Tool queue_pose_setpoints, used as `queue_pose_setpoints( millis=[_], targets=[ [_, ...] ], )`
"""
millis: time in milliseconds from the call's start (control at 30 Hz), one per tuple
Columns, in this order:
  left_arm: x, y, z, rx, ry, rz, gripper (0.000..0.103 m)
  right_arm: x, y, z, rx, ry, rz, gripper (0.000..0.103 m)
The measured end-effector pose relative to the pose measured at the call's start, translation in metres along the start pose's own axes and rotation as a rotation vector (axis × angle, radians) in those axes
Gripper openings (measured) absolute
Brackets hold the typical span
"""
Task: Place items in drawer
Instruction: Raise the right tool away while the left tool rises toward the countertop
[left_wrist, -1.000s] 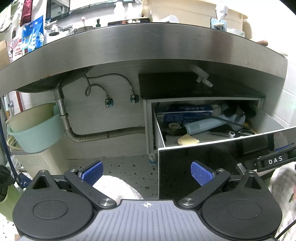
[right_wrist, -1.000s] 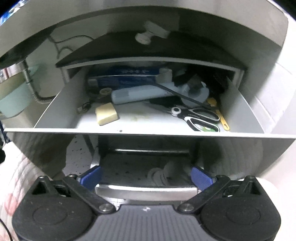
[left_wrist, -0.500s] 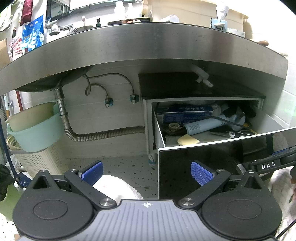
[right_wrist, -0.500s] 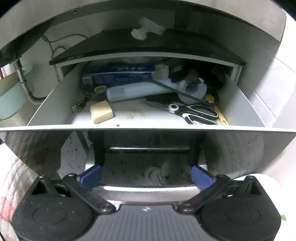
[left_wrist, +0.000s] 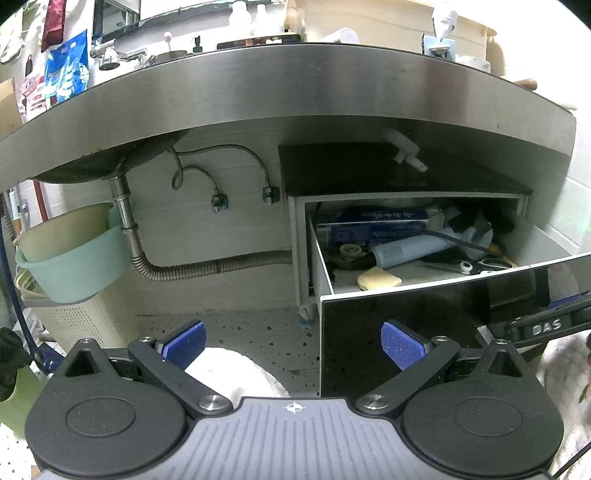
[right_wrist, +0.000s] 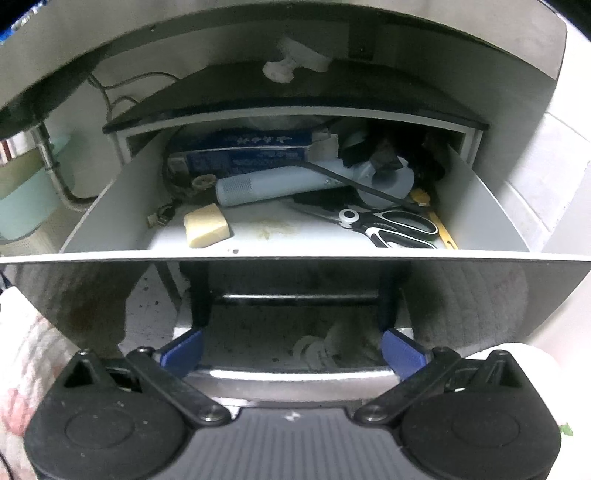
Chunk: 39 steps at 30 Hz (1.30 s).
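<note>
Hanging pulled out under the brushed steel counter (left_wrist: 295, 92), the white drawer (right_wrist: 103, 221) had a glossy black front panel that mirrored both grippers. Inside lay a pale yellow rectangular sponge block (right_wrist: 207, 225), a light blue cylindrical power tool (right_wrist: 277, 184) with a black cord across it, black-and-white handled scissors (right_wrist: 391, 225), a long dark blue cardboard box (right_wrist: 251, 151) at the back, and a thin yellow strip (right_wrist: 441, 229) along the right wall. Left gripper (left_wrist: 293, 343) was spread wide, blue textured pads apart, holding nothing, low over speckled floor near the drawer's left corner. Right gripper (right_wrist: 291, 350) also stood released and empty, aimed at the drawer front, just below its rim. Ribbed metal drain hose (left_wrist: 207, 269) curved from the sink pipe; a mint plastic basin (left_wrist: 74, 266) sat on a perforated cream basket (left_wrist: 74, 325). White quilted fabric (left_wrist: 236, 373) showed below the left pads.
</note>
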<state>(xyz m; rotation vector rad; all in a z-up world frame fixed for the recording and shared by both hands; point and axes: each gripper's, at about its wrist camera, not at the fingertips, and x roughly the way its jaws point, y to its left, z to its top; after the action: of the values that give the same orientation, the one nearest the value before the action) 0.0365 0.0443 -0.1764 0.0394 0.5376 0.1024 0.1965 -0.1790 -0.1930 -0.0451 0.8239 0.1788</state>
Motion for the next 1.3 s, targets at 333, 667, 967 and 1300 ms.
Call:
queue_pose_setpoints(
  millis=[333,667,967,1300],
  targets=[
    [0.001,-0.003,0.000,0.016,0.009,0.006,0.102,-0.088,-0.030,-0.014,-0.027,-0.369,0.005,0.103],
    [0.003,-0.006,0.001,0.041,0.023,0.021,0.102,-0.122,-0.064,-0.041,-0.051,-0.629,-0.016,0.103],
    [-0.010,0.011,0.028,-0.063,0.021,-0.019,0.101,-0.122,-0.071,-0.047,-0.004,-0.661,-0.002,0.103],
    [-0.042,0.006,0.088,-0.067,0.027,-0.039,0.102,-0.119,-0.074,-0.048,0.009,-0.644,0.007,0.103]
  ],
)
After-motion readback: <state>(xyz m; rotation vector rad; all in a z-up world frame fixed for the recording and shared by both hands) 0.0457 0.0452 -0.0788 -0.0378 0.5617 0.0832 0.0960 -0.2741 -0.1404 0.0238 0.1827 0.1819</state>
